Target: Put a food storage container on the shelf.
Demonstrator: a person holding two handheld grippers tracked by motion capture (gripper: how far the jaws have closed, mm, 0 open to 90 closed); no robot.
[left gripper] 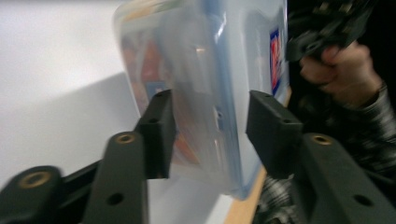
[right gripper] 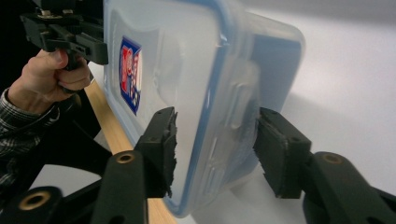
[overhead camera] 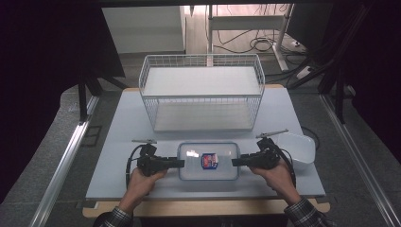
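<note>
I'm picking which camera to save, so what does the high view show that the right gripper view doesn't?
High view adds: the wire basket, the white tub, the right hand. Right gripper view adds: the box's side latch, close up between the jaws of the right tool. Shared: the box, its red and blue label, the left tool, the left hand, the table.

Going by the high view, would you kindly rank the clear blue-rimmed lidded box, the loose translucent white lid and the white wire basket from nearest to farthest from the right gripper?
From the right gripper:
1. Clear blue-rimmed lidded box: nearest, its end sits between the jaws, at the table's front centre.
2. Loose translucent white lid: just beyond the gripper, at the table's right edge.
3. White wire basket: farthest, at the table's back centre.
</note>
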